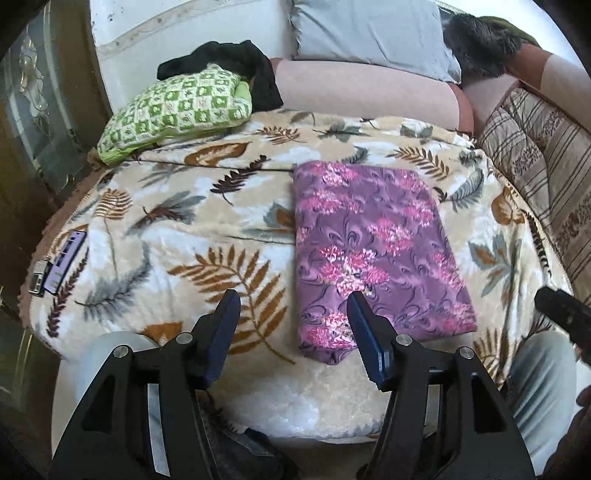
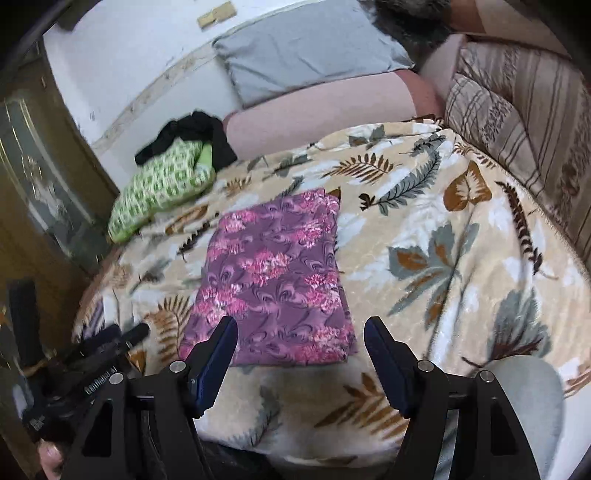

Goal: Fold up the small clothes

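A purple garment with pink flowers [image 1: 373, 254] [image 2: 277, 280] lies folded into a flat rectangle on the leaf-patterned blanket [image 1: 177, 229] [image 2: 443, 258]. My left gripper [image 1: 293, 301] hovers above its near left corner, jaws open, nothing between the fingers. My right gripper [image 2: 301, 328] hangs over the garment's near edge, also open and empty. The left gripper's body [image 2: 92, 354] shows at the lower left of the right wrist view. A green checked cloth [image 1: 173, 110] [image 2: 162, 184] and a black garment [image 1: 236, 62] [image 2: 195, 129] lie heaped at the far left of the bed.
A phone [image 1: 64, 262] and a small device lie on the blanket's left edge. A grey pillow [image 1: 369, 33] [image 2: 306, 51], pink bolster [image 1: 365, 92] and striped cushion [image 1: 535, 155] [image 2: 517, 110] line the back and right. A wooden cabinet [image 2: 33, 166] stands at the left. My knees show below.
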{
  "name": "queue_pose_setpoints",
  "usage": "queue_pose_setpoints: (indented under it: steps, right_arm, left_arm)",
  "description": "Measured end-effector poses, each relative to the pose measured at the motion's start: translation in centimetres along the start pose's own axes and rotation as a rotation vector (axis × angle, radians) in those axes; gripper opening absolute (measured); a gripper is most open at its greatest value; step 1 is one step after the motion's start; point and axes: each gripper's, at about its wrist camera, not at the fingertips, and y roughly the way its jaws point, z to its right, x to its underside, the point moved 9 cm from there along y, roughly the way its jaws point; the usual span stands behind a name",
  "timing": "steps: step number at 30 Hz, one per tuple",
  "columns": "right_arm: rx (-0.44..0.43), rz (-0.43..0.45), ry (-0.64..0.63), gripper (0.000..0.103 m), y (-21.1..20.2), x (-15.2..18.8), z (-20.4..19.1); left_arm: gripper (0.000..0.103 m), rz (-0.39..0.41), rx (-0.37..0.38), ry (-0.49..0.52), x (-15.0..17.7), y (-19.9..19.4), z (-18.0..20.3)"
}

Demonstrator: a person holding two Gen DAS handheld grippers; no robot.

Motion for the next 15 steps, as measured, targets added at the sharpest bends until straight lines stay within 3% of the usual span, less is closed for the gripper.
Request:
queue_pose_setpoints:
  steps: [7,15]
  right_arm:
    - [-0.001,0.022,-0.02,0.069,-4.3,-1.1,-1.8]
    - [-0.006,0.024,-0.045,0.069,-5.5,-1.5,-3.7]
  left_arm:
    - [0.06,0.073,-0.002,-0.032,-2.2,-4.5,-0.3]
    - [0.06,0.052,0.039,-0.041,-3.4,-7.2,0.1]
